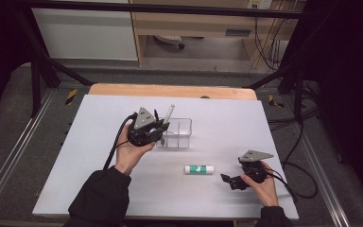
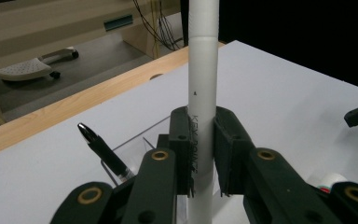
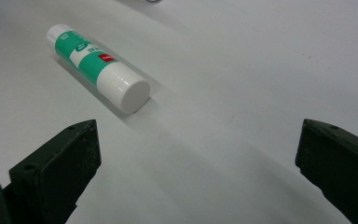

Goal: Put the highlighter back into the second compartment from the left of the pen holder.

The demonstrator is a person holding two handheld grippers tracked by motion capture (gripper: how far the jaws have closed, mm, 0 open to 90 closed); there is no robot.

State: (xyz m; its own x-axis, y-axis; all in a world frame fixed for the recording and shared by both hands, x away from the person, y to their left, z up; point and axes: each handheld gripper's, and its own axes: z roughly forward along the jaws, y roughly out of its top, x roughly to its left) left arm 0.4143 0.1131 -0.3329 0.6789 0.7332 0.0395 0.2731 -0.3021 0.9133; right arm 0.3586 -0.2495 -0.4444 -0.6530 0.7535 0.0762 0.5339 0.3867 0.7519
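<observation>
My left gripper (image 1: 162, 126) is shut on a white pen (image 2: 202, 88), which stands upright between its pads (image 2: 181, 154) and rises over a clear plastic organiser box (image 1: 178, 133) at the table's middle. A black pen (image 2: 103, 150) leans in that box. In the high view the white pen (image 1: 169, 113) sticks up above the gripper. A green and white glue stick (image 1: 199, 169) lies flat on the table. My right gripper (image 1: 228, 179) rests low at the right, jaws open wide, with the glue stick (image 3: 98, 67) lying ahead of them, apart from both jaws.
The white tabletop (image 1: 99, 156) has a wooden strip (image 1: 170, 90) along its far edge. Black cables (image 1: 302, 179) trail off the right side. Metal frame posts stand at the far corners.
</observation>
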